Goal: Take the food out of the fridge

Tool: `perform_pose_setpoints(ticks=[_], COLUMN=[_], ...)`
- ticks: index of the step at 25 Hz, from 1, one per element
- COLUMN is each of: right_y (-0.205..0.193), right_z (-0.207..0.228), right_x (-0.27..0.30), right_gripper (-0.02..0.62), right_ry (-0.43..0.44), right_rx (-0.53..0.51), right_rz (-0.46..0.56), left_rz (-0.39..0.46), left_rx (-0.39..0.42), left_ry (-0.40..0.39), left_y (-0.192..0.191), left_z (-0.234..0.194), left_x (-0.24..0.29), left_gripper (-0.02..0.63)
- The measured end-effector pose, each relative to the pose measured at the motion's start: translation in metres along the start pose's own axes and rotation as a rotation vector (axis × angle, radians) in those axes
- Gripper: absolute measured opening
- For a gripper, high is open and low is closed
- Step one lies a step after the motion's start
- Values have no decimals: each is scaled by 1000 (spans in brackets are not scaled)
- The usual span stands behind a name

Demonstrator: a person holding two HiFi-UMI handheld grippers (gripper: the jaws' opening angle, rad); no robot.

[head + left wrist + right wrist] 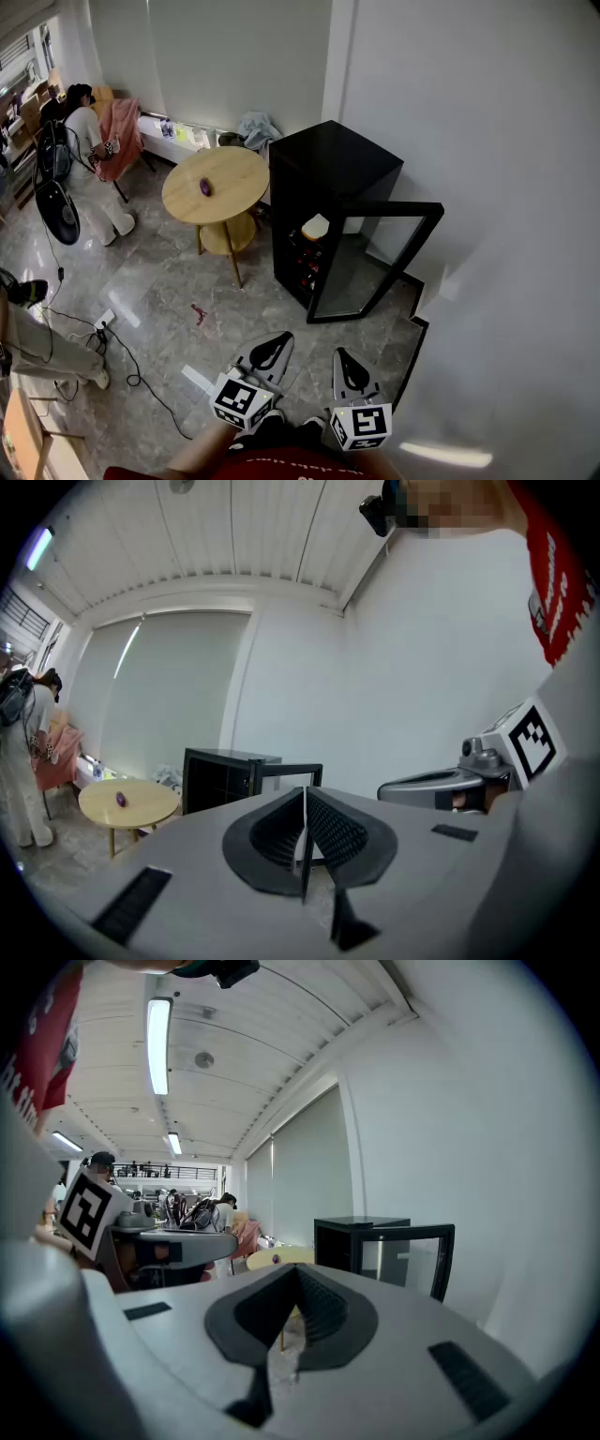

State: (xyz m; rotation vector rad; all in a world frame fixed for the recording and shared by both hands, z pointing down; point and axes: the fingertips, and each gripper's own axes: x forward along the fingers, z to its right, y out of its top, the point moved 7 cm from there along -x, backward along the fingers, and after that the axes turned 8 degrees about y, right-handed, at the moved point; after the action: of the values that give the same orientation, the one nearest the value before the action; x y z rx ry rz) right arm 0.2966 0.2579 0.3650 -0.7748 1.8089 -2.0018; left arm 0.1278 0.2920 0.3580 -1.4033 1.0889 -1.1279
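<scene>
A small black fridge (328,178) stands against the white wall with its glass door (375,267) swung open toward me. On an upper shelf inside lies a pale wedge of food (315,226), with dark red items on the shelves below it. My left gripper (272,349) and right gripper (349,367) are side by side low in the head view, well short of the fridge, both shut and empty. In the left gripper view the left gripper (305,827) points level at the fridge (220,778). The right gripper (293,1312) faces the fridge (361,1241) and its door (412,1255).
A round wooden table (239,169) with a small purple object (205,187) stands left of the fridge. A person (94,159) by a chair, a fan (58,211) and floor cables (122,361) are at the left. A white wall (506,234) runs along the right.
</scene>
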Motion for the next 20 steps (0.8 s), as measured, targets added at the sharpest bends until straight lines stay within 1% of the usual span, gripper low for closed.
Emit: perform_pose_setpoints(ticks=[8,12,16,20], right_y=[1,6,9,16], right_z=[-2,-6,-10,-19], right_x=[9,12,19,29], right_gripper=[9,10,9,11], right_ry=[0,-2,-14,-6], right_rx=[0,-3,-31,-38], right_rz=[9,21,18,36], left_rz=[1,-16,14,10], left_rx=[2,-18,-16,-36], left_ry=[12,10,17,19], left_y=[-1,-1,4,4], left_z=[-8,-14,-22,-35], left_x=[-1,-1,-2,-5], left_gripper=[17,17,17,17])
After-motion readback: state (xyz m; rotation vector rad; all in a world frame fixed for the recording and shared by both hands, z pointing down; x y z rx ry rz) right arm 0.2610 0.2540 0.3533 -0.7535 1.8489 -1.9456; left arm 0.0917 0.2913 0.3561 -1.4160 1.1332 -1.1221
